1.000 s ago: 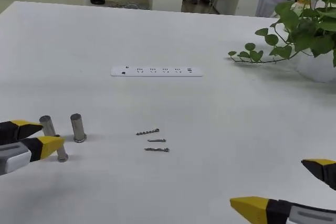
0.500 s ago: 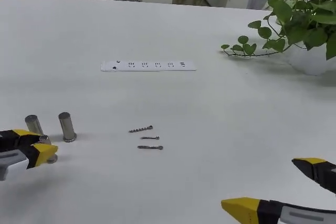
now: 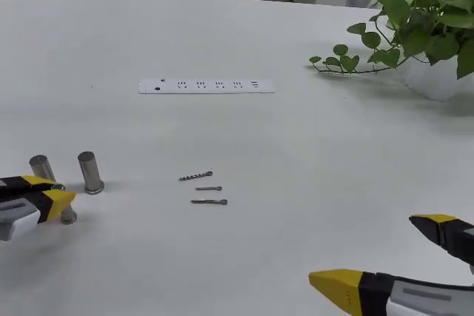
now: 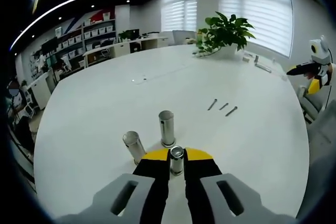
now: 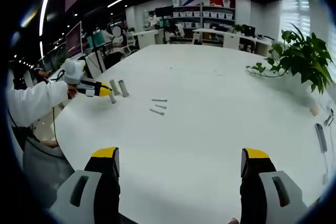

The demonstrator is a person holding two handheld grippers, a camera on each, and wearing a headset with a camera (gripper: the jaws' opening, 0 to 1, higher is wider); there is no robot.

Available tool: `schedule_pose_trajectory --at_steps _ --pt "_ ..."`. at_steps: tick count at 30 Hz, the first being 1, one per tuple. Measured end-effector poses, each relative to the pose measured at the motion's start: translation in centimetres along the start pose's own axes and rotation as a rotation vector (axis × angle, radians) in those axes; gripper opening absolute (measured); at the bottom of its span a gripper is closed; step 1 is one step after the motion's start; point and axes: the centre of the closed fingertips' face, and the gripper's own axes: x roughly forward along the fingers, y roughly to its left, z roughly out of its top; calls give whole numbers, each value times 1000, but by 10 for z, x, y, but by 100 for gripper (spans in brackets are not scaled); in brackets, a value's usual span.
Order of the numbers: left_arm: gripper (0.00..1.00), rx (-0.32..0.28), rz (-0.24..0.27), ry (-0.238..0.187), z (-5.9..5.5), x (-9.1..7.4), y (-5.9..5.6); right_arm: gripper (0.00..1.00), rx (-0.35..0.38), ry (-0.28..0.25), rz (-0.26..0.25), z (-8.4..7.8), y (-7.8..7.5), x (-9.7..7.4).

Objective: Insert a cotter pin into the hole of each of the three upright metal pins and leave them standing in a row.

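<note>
Three short steel pins stand at the left of the white table. My left gripper [image 3: 58, 190] [image 4: 177, 157] is shut on the nearest pin [image 4: 177, 159], whose base shows below the jaws [image 3: 68, 217]. The other two pins [image 3: 90, 172] [image 3: 37, 168] stand free just beyond it. Three small cotter pins [image 3: 195, 176] [image 3: 209, 189] [image 3: 209, 202] lie flat to the right of them. Low at the front right, my right gripper [image 3: 378, 253] [image 5: 180, 156] is open and holds nothing. From there I see the left gripper [image 5: 97, 90] at the pins [image 5: 123, 87].
A white power strip [image 3: 206, 86] lies across the table further back. A potted green plant [image 3: 422, 20] stands at the far right corner. The table [image 3: 296, 168] is bare between the cotter pins and the right gripper. Office desks and shelves lie beyond.
The left gripper's jaws have come together on the nearest metal pin. The head camera has tilted, which shifts the whole scene. The right gripper has stayed open.
</note>
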Motion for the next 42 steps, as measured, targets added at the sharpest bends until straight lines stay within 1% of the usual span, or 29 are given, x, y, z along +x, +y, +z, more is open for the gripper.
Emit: schedule_pose_trajectory --at_steps 3,4,6,7,10,11,12,13,14,16,17,18,19,20,21,22,23,27,30,36,39,42 --pt "6 34 -18 -6 0 0 -1 94 1 1 3 -1 2 0" --pt "6 34 -21 -1 0 0 -2 94 2 -1 4 -1 3 1" --pt "6 65 -22 5 -1 0 -3 94 2 -2 8 -1 4 1" --pt "6 62 -23 5 -1 -1 -3 94 2 -2 8 -1 4 1" --pt "5 98 -42 9 -2 -3 -10 94 1 -2 10 -1 6 2" --pt "5 110 -61 9 -2 -4 -15 94 0 -4 11 0 7 2" --pt "5 122 -69 6 -1 -5 -18 94 1 -6 10 0 7 2" --pt "5 143 -84 -1 1 -6 -24 94 3 -9 10 0 8 2" --pt "5 141 -94 -7 2 -8 -28 94 4 -11 10 0 8 2" --pt "5 143 -133 -25 7 -10 -40 94 9 -18 14 1 10 2" --pt "5 139 -161 -36 10 -11 -49 94 11 -19 19 1 12 3" --pt "5 141 -177 -42 12 -12 -54 94 12 -19 21 0 13 3" --pt "5 141 -178 -44 13 -12 -55 94 12 -19 22 0 13 3" --pt "5 149 -196 -52 16 -13 -62 94 10 -20 24 0 15 3" --pt "5 154 -214 -56 18 -14 -70 94 9 -21 27 0 16 3" --pt "5 156 -223 -58 19 -15 -74 94 10 -23 28 0 17 3" --pt "5 162 -238 -61 21 -15 -80 94 12 -26 32 -1 18 3" --pt "5 197 -275 -57 22 -15 -100 94 19 -24 43 -3 21 4" --pt "5 217 -287 -51 20 -12 -111 94 15 -33 56 -3 24 4" --pt "5 240 -327 -37 18 -8 -128 95 20 -41 60 -3 24 3" --pt "5 266 -343 -27 17 -6 -134 94 25 -43 57 -4 22 1" --pt "5 266 -360 -28 18 -4 -141 94 30 -42 56 -5 21 1"
